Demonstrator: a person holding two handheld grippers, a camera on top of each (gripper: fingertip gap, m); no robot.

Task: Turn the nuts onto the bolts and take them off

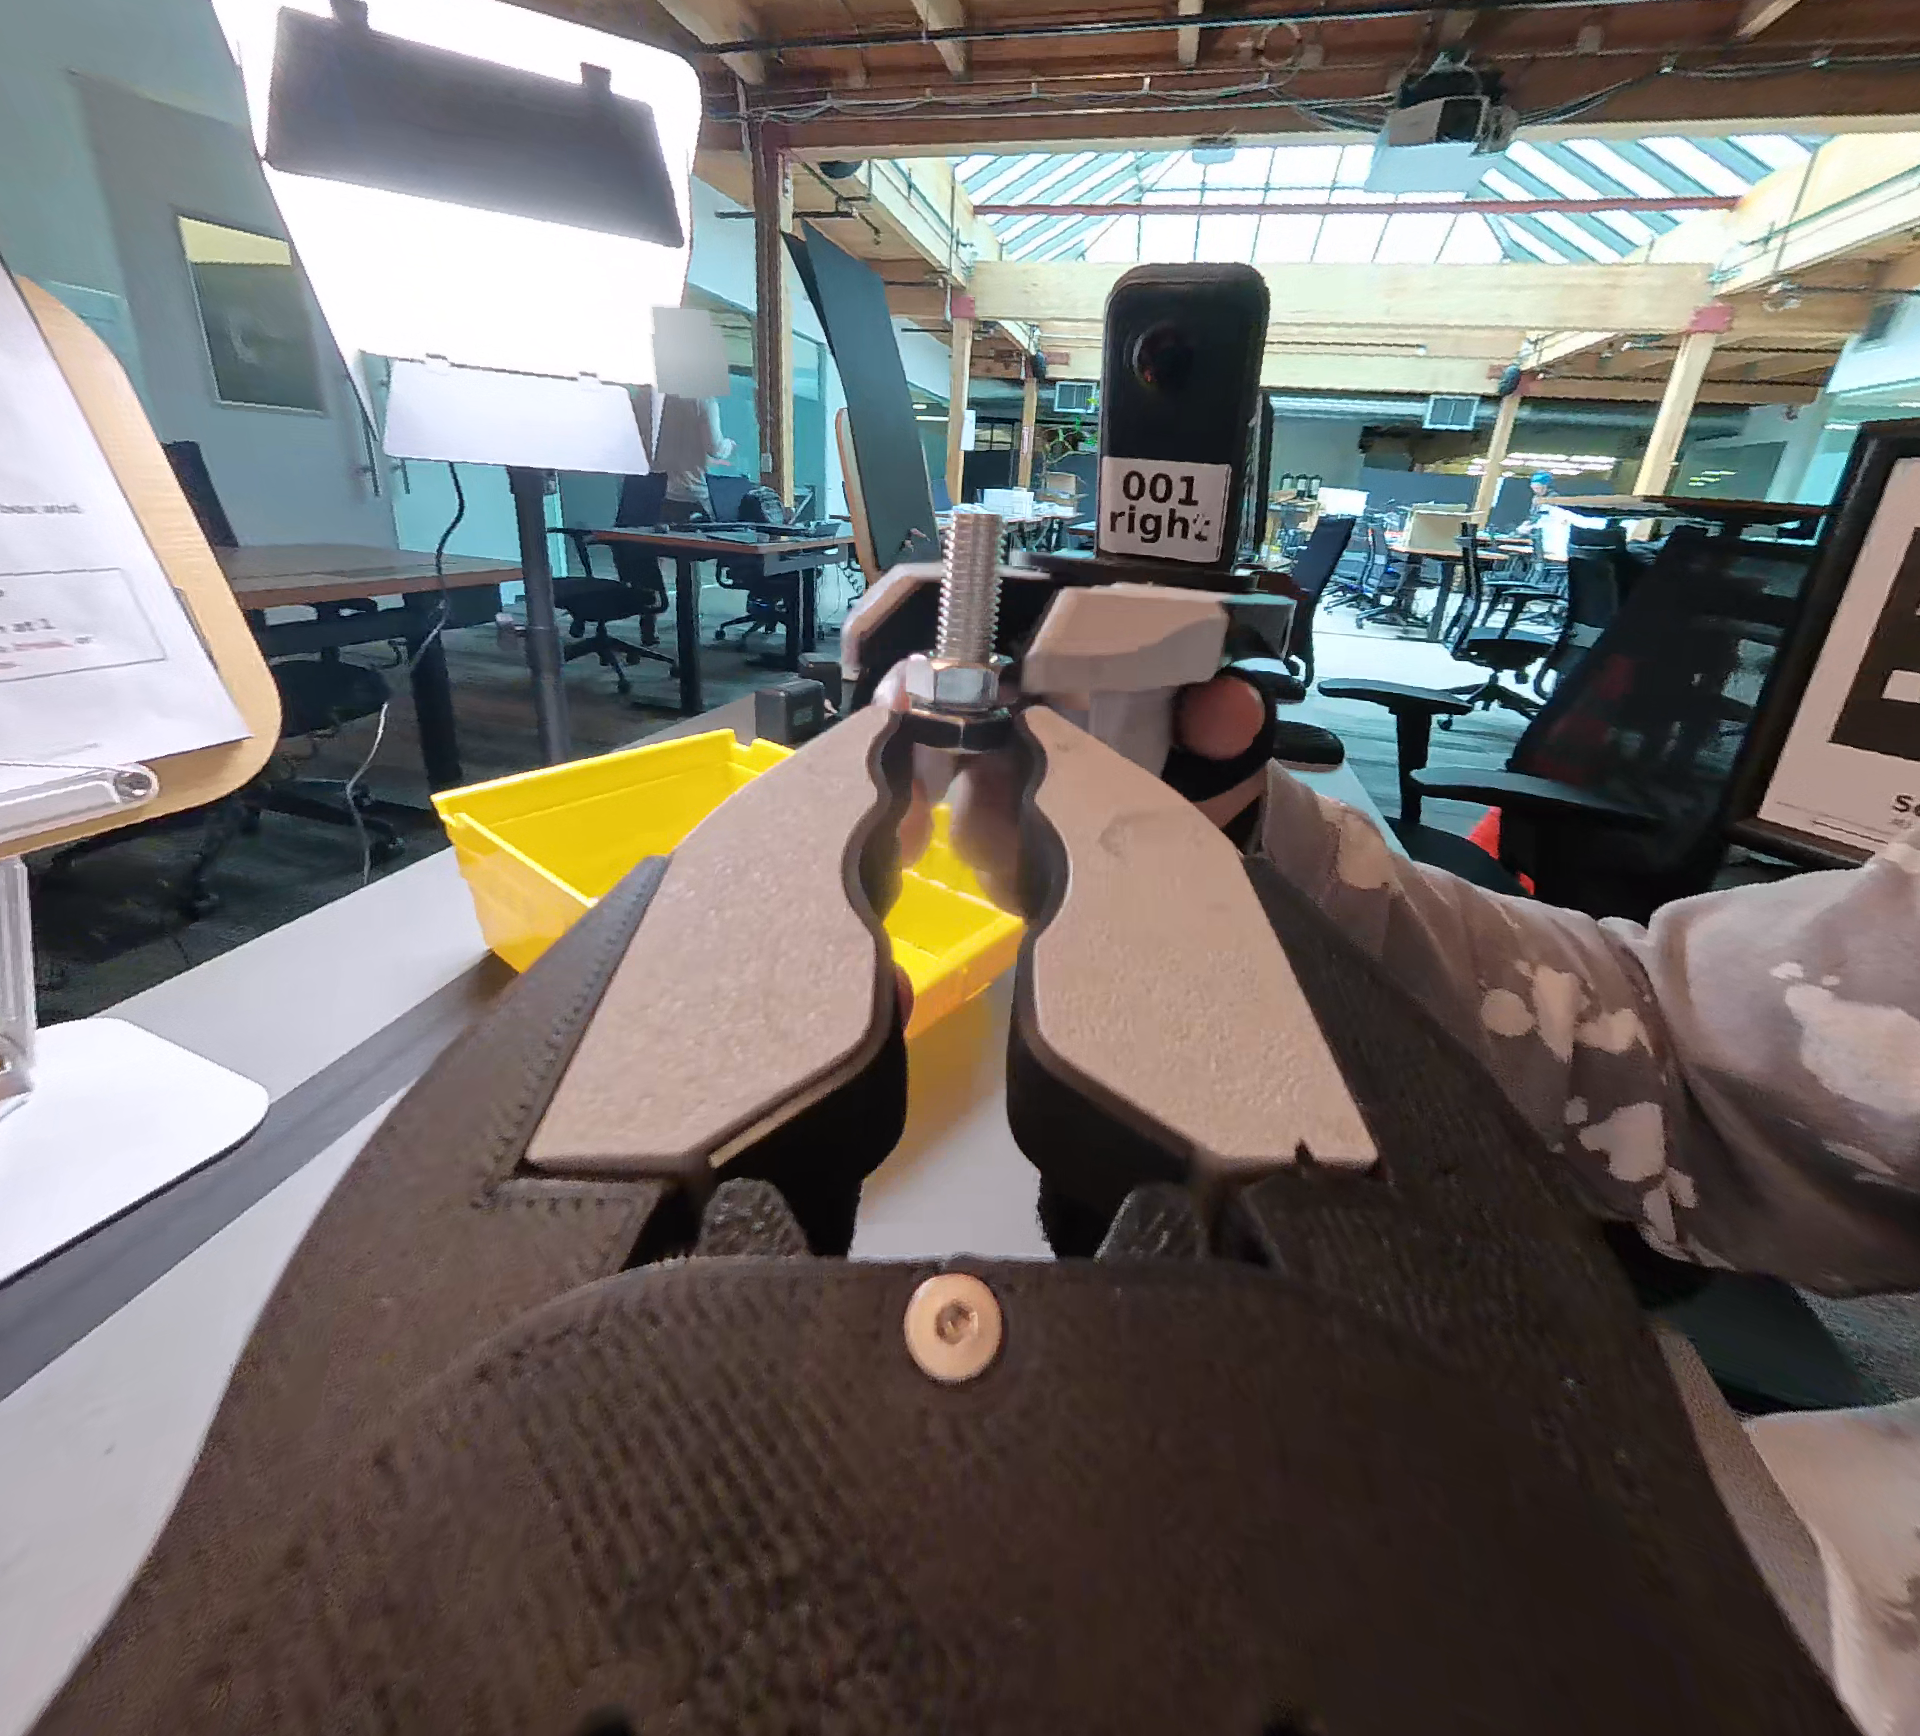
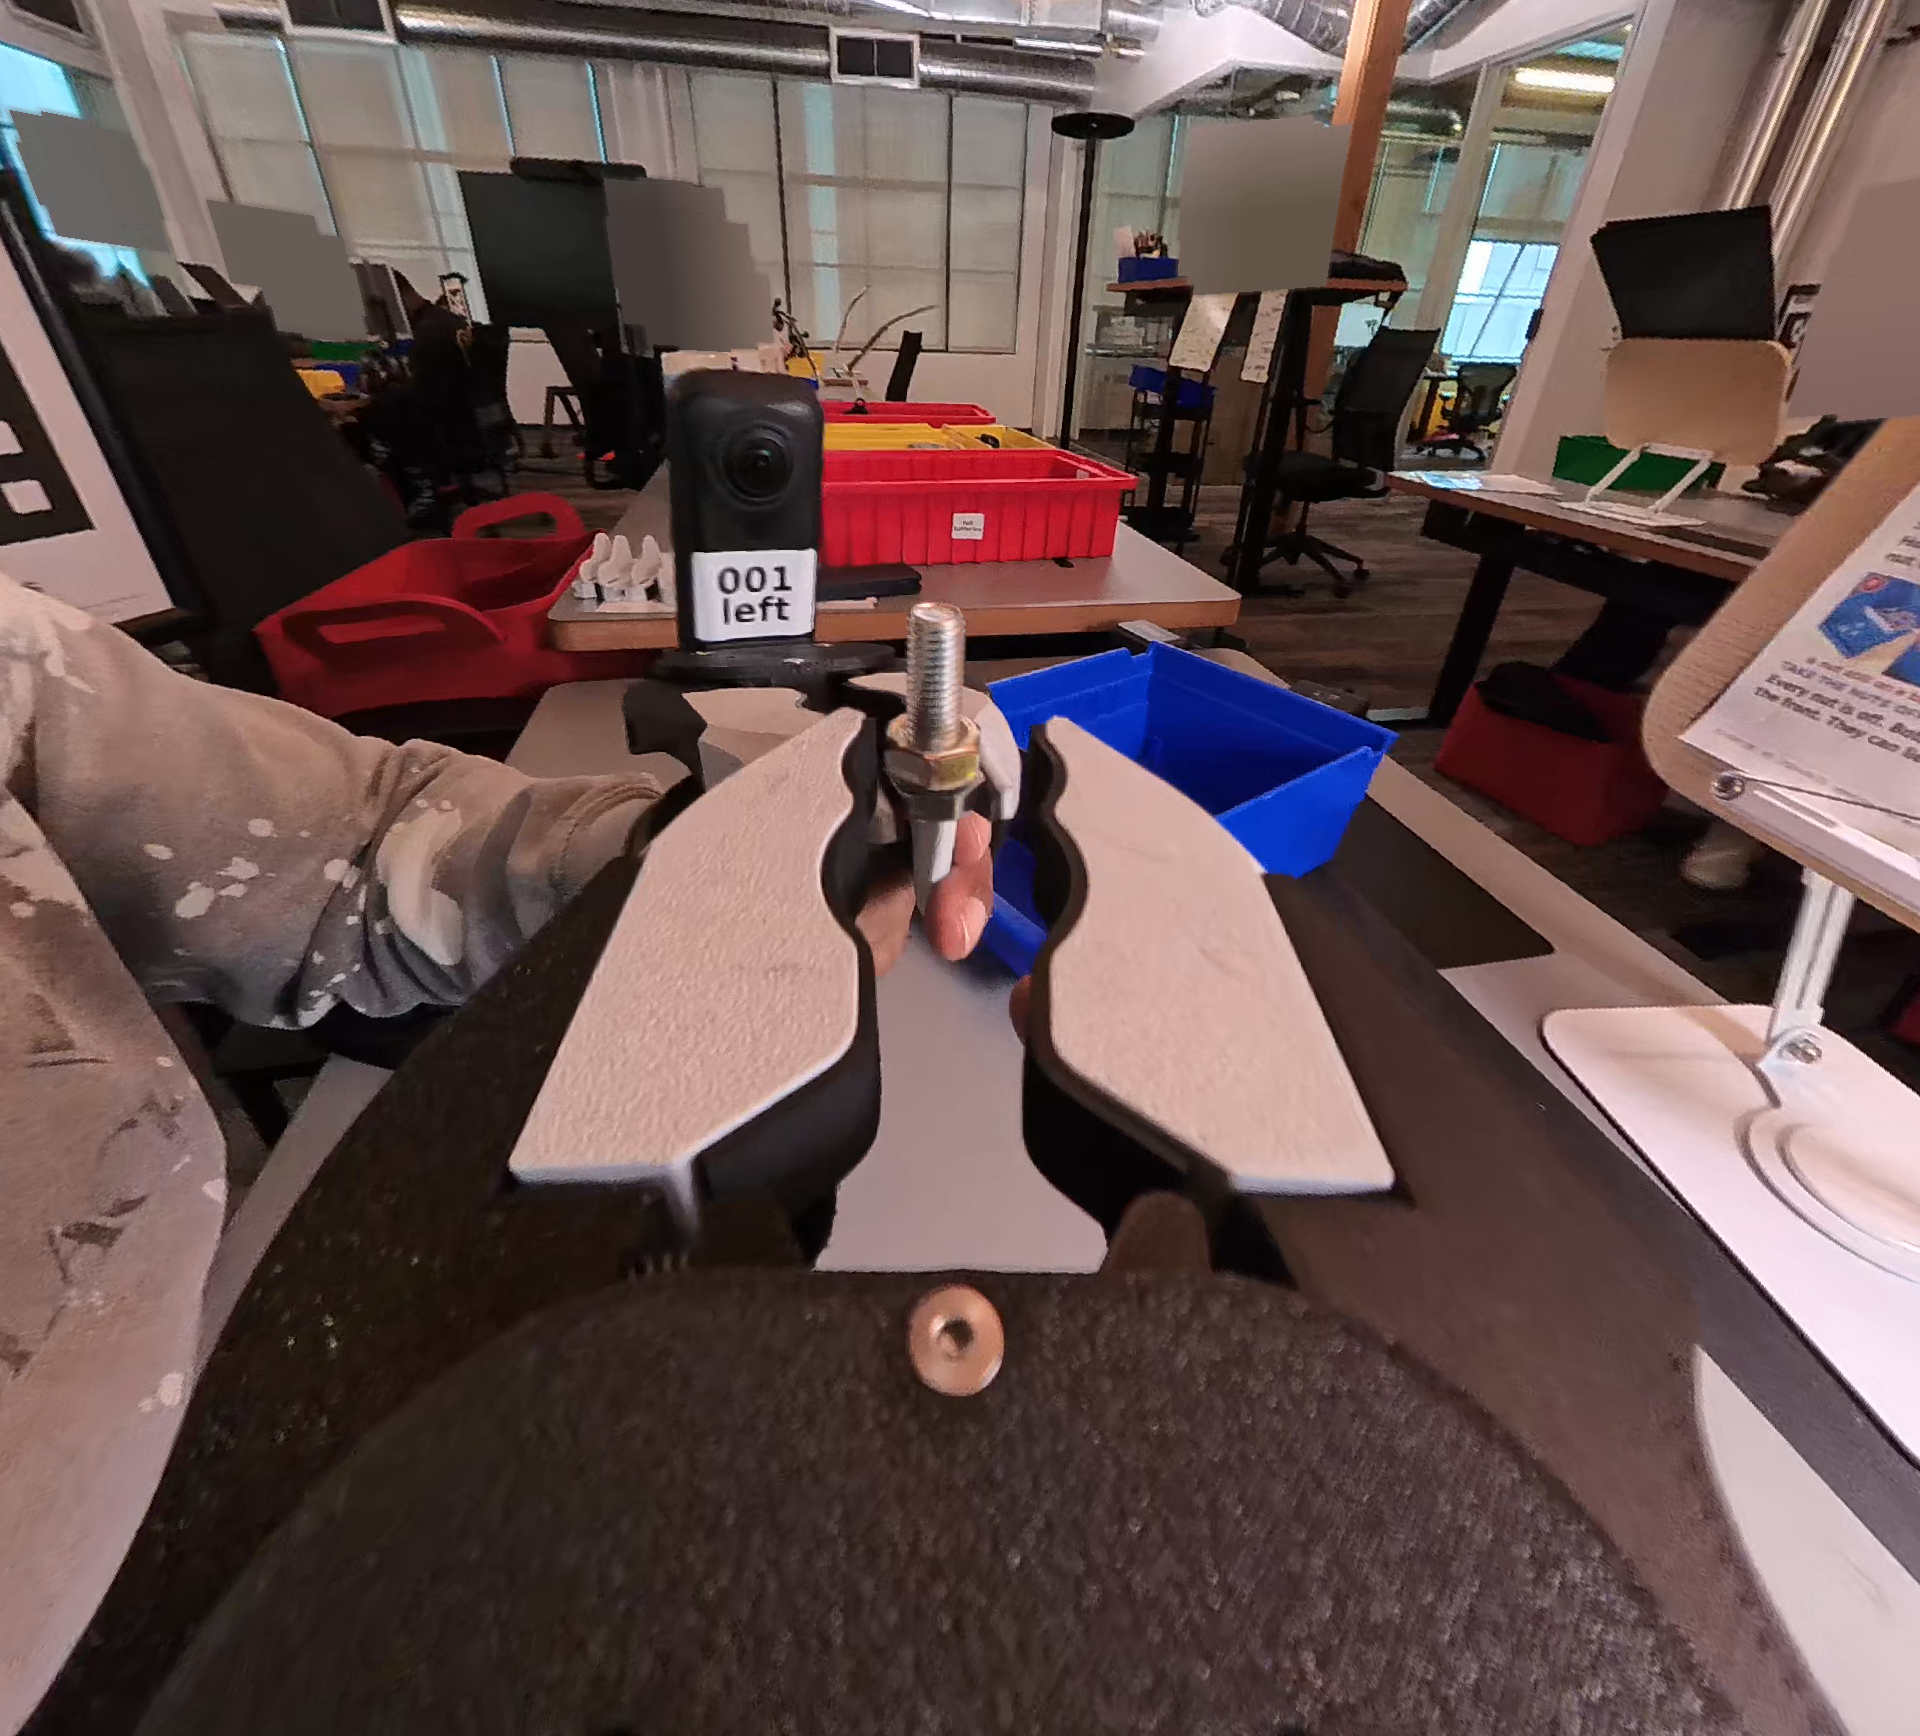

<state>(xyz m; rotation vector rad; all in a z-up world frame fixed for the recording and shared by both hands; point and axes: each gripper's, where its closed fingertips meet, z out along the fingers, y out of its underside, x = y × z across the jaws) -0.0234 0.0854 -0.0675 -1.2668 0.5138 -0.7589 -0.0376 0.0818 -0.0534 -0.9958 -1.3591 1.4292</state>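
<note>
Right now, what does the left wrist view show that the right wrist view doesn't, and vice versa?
Left wrist view only: a yellow bin on the table behind the left gripper, whose jaws close on the bolt's head end below the nuts, and a lit studio light panel.

Right wrist view only: a blue bin behind the right gripper, whose jaws stand apart on either side of the nuts, and red trays on a far table.

Both: the upright bolt with nuts threaded near its base, and the opposite gripper's camera.

Silver bolt (image 1: 968, 585), yellow bin (image 1: 582, 839), blue bin (image 2: 1226, 741), grey fingers (image 1: 727, 938).
</note>
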